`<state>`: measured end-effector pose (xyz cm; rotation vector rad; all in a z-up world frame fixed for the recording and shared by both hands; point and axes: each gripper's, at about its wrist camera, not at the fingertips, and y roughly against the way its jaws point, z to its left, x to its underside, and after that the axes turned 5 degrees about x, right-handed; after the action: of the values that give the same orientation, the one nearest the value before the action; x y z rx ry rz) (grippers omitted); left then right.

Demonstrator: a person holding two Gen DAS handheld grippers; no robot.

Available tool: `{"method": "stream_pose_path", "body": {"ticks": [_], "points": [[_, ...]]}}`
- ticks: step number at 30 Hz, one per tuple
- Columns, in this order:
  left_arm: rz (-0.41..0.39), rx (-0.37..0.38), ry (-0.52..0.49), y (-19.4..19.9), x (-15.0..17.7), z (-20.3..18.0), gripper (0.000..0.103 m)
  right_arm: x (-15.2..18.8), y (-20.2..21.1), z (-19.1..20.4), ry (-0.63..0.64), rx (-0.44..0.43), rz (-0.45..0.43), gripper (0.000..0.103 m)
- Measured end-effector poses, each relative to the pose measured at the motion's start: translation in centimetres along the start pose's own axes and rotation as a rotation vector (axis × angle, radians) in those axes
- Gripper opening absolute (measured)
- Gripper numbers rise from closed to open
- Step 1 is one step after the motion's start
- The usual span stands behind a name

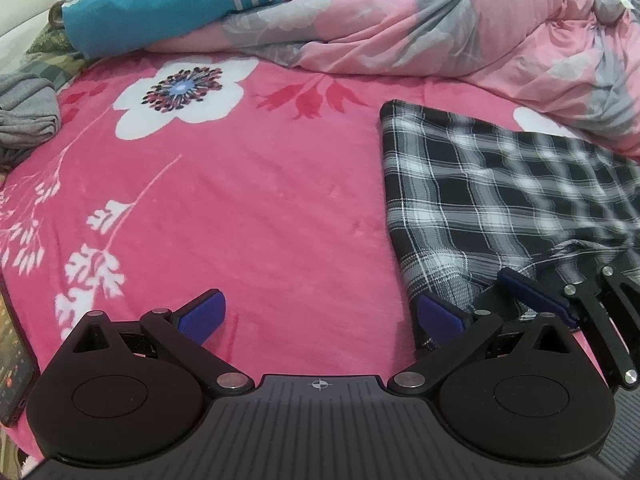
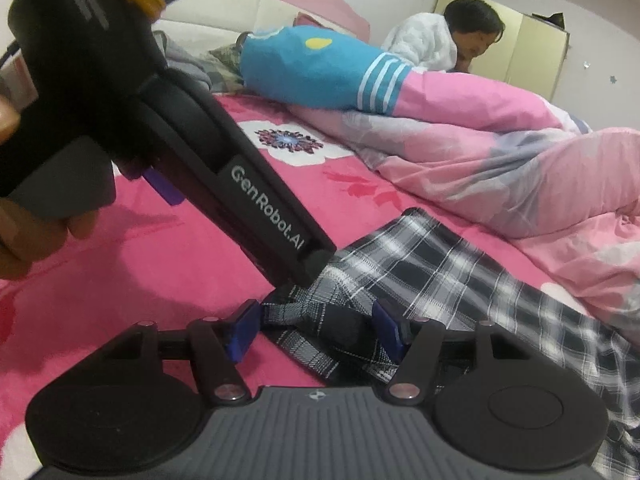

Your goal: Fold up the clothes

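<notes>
Garment: the plaid garment (image 1: 500,184) lies partly folded and flat on the pink floral blanket (image 1: 260,200), toward the bed's right side, its near corner bunched just in front of both tools.
Left gripper (image 1: 320,316): its jaws stand wide apart over bare blanket; the right-hand pad sits at the garment's near left corner, and no cloth lies between the pads.
Right gripper (image 2: 314,330): its jaws stand apart, a twisted tail of plaid cloth between them; the pads do not appear to press on it.
Step in hand: likely taking hold of the bunched near corner for another fold.
How to do it well: take the whole thickness of the bunch, not one layer; lift low and carry the edge square to the far edge, so the checks line up and the flat part does not drag.
Watch: the two tools crowd the same corner and could knock fingers.
Around: a rumpled pink-and-grey duvet (image 1: 460,28) along the far edge, touching the garment's far right; a blue cushion (image 1: 160,4) toward the far left corner; grey folded cloth (image 1: 28,116) at the left edge; a phone (image 1: 14,364) at the near left.
Person (image 2: 444,40): lying beyond the duvet, well apart from the work.
</notes>
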<state>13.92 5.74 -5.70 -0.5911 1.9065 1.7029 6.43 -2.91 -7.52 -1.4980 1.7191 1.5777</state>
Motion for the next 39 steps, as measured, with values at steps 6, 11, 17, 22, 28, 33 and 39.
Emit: {"method": "stream_pose_path", "body": {"ticks": [6, 11, 17, 22, 28, 33, 39], "points": [[-0.002, -0.015, -0.021, 0.0, 0.1, -0.3, 0.103, 0.2, -0.3, 0.2, 0.008, 0.016, 0.012, 0.063], [-0.002, -0.021, -0.025, 0.1, 0.2, -0.3, 0.103, 0.2, -0.3, 0.5, 0.025, 0.034, 0.015, 0.058], [0.004, -0.030, -0.029, 0.0, 0.2, -0.3, 0.103, 0.4, -0.4, 1.0, 0.054, 0.059, 0.011, 0.048], [0.012, -0.039, -0.033, -0.2, 0.1, -0.5, 0.103, 0.5, -0.6, 1.1, 0.058, 0.080, 0.007, 0.036], [0.018, -0.046, -0.042, -0.5, 0.2, -0.8, 0.103, 0.7, -0.7, 0.8, 0.038, 0.087, 0.006, 0.028], [-0.012, -0.006, -0.007, -0.5, -0.2, -0.4, 0.103, 0.8, -0.8, 0.6, 0.029, 0.086, 0.001, 0.028], [-0.062, 0.087, 0.077, -0.6, -1.1, 1.2, 0.103, 0.9, -0.8, 0.6, 0.025, 0.088, -0.006, 0.027]]}}
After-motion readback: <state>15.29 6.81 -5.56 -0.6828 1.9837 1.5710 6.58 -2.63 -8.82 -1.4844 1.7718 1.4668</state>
